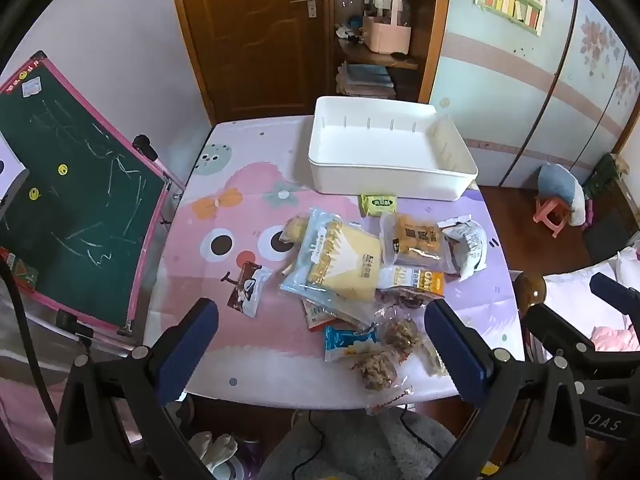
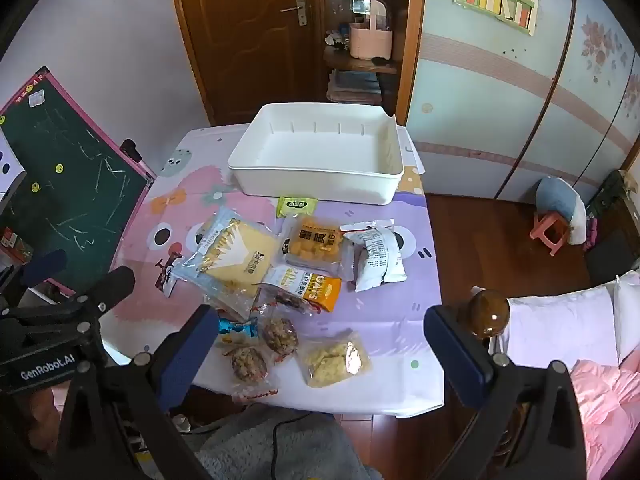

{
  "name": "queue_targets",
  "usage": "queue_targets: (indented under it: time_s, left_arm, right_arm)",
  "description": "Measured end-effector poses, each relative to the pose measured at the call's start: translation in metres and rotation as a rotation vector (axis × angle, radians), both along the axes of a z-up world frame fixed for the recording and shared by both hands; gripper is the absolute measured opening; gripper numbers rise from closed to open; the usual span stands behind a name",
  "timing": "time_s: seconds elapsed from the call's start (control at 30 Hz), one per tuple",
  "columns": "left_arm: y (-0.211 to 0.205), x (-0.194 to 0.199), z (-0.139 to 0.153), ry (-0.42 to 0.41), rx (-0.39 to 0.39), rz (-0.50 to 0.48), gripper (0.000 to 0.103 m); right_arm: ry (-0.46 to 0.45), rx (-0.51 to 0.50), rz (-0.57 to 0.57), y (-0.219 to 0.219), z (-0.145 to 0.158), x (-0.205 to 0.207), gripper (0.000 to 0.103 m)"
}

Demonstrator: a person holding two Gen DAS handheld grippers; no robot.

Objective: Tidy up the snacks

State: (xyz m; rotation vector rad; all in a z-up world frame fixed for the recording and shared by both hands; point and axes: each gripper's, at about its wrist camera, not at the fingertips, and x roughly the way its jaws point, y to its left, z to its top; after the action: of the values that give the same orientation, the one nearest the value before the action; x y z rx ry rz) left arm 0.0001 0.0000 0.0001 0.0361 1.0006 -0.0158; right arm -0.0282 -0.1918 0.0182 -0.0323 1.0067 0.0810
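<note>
Both the left claw (image 1: 320, 344) and right claw (image 2: 320, 344) gape, holding nothing. "OATS" packet (image 2: 320, 286) lies near the white bin (image 2: 256, 176); table (image 2: 416, 320) right edge bare.

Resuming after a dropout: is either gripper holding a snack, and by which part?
Nothing is held. The left gripper and right gripper are both open above the table edge.

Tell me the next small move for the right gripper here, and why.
Probably lower the right gripper onto the clear pack of yellow snacks at the table's near edge. Both grippers are open and hold nothing, the white bin is empty, and that pack lies apart from the pile, directly between the right fingers.
</note>
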Motion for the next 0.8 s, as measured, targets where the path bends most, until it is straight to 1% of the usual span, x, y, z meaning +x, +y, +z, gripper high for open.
queue_targets:
  time_s: [0.1,0.13,0.17,0.2,0.3,0.43,0.53,0.8]
  left_arm:
    - [0.002,-0.003,0.002,-0.007,-0.013,0.005,0.103]
    - [0.003,0.001,0.002,0.027,-0.009,0.002,0.103]
    - [0.004,0.002,0.003,0.026,-0.009,0.002,0.102]
    - [0.004,0.000,-0.004,0.026,-0.010,0.004,0.102]
    - [0.008,-0.003,-0.007,0.026,-0.017,0.005,0.102]
    - [0.006,-0.001,-0.004,0.034,-0.022,0.007,0.102]
    - [0.007,-0.001,-0.004,0.032,-0.027,0.009,0.102]
    - [0.004,-0.004,-0.003,0.042,-0.031,0.003,0.102]
  right_arm:
    - [0.001,0.007,0.001,-0.002,0.002,0.000,0.103]
    - [0.000,0.006,0.000,-0.002,0.002,-0.001,0.103]
    - [0.006,0.010,0.002,-0.003,0.003,0.000,0.103]
    - [0.008,0.014,0.003,-0.004,0.003,0.000,0.103]
    - [0.013,0.013,0.008,0.004,-0.005,-0.001,0.103]
    - [0.034,0.010,0.002,0.006,-0.009,-0.002,0.103]
    - [0.061,0.019,-0.003,0.003,-0.005,0.001,0.103]
    - [0.059,0.030,0.010,0.002,0.000,0.000,0.103]
